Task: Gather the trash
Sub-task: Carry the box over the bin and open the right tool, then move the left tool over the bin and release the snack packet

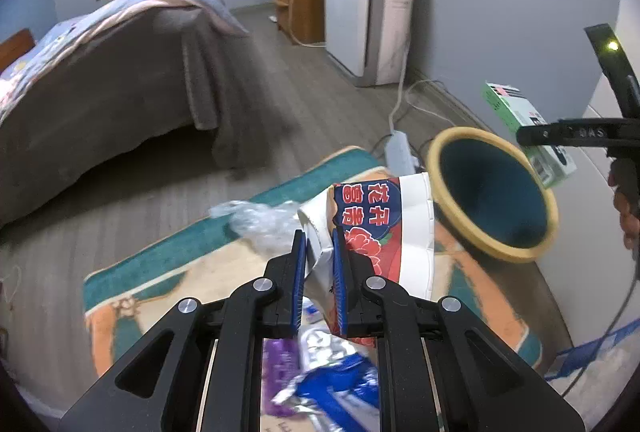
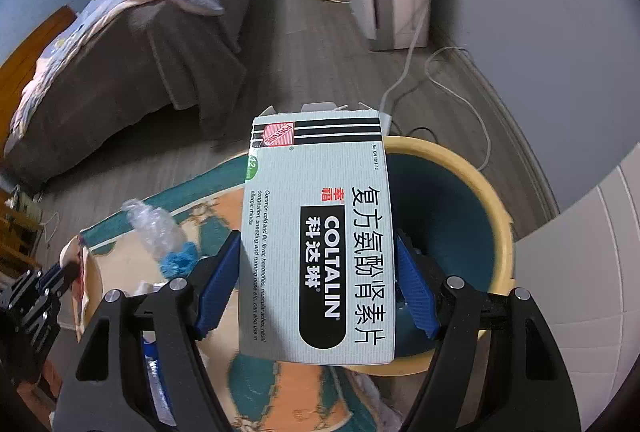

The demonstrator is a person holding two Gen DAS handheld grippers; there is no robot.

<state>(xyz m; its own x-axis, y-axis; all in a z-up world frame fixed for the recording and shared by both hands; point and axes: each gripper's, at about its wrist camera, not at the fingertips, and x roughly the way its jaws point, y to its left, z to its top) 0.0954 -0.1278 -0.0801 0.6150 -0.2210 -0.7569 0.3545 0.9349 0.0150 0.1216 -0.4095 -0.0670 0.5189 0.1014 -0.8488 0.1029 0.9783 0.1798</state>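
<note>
My left gripper (image 1: 320, 264) is shut on a crushed paper cup (image 1: 376, 220) printed in red, blue and white, held above the rug. Just right of the cup stands a waste bin (image 1: 492, 191) with a yellow rim and a teal inside. My right gripper (image 2: 318, 244) is shut on a white and green Coltalin medicine box (image 2: 320, 232), held over the near left part of the bin (image 2: 452, 216). The left wrist view shows that box (image 1: 516, 111) beyond the bin. A crumpled clear plastic bottle (image 1: 260, 220) lies on the rug.
The patterned teal and orange rug (image 1: 168, 260) carries blue and purple wrappers (image 1: 332, 372). Behind the bin lie a power strip (image 1: 400, 151) and white cables. A bed (image 1: 100, 79) fills the left, and a white appliance (image 1: 368, 19) and a wooden cabinet (image 1: 300, 3) stand by the far wall.
</note>
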